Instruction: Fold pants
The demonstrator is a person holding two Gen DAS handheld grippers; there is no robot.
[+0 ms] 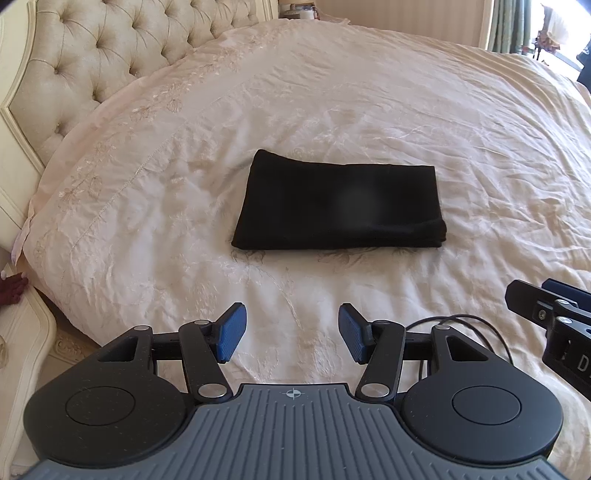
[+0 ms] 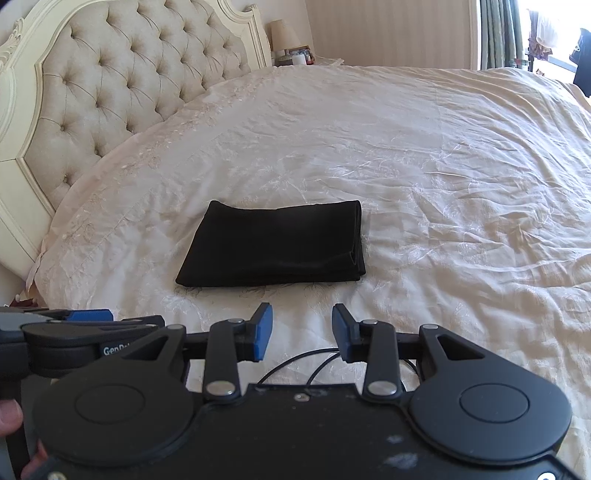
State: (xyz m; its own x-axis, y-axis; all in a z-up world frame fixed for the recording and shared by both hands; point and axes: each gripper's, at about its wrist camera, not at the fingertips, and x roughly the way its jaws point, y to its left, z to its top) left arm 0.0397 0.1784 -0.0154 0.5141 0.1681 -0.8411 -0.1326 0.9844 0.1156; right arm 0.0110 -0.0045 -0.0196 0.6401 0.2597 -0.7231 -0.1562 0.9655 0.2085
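The black pants (image 1: 340,201) lie folded into a compact flat rectangle on the cream bedspread (image 1: 369,110), in the middle of the bed. They also show in the right wrist view (image 2: 275,245). My left gripper (image 1: 291,332) is open and empty, held back from the near edge of the pants. My right gripper (image 2: 303,332) is open and empty too, just short of the pants' near edge. The right gripper shows at the right edge of the left wrist view (image 1: 546,306); the left gripper shows at the left of the right wrist view (image 2: 88,317).
A tufted cream headboard (image 1: 92,55) runs along the left side. A nightstand with a lamp (image 2: 284,33) stands at the far corner. Curtains (image 2: 498,33) hang at the back right. A black cable (image 2: 295,365) loops below the right gripper's fingers.
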